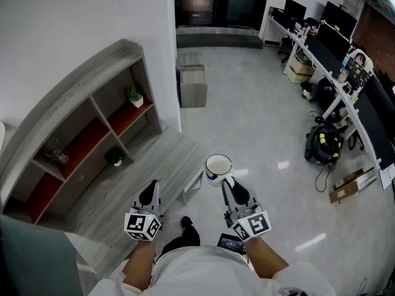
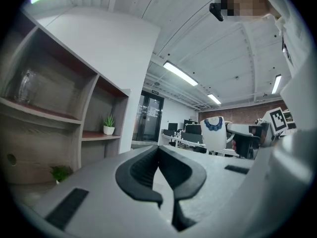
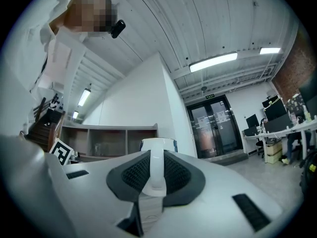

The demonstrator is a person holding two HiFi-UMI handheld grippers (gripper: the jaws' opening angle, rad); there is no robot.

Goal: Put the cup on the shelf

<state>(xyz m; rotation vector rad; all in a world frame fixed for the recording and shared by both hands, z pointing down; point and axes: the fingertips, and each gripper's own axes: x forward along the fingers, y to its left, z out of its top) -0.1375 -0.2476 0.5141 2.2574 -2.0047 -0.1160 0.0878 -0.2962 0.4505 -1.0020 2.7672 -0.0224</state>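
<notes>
A white cup (image 1: 218, 167) banded with a blue scalloped pattern sits at centre frame, its white handle between the black, ribbed fingers (image 3: 133, 175) of the grey right gripper (image 1: 229, 187). The left gripper (image 1: 150, 189) matches it, with a grey body, black fingers and a cube (image 1: 142, 225) of black-and-white square markers. At 9 o'clock, the shelf (image 1: 74, 85) shows pale grey wood grain with red boards, and a green plant (image 1: 134, 96) stands there in a white pot. The floor (image 1: 247, 103) is glossy pale grey. At 11 o'clock, the wall (image 1: 74, 17) is white.
</notes>
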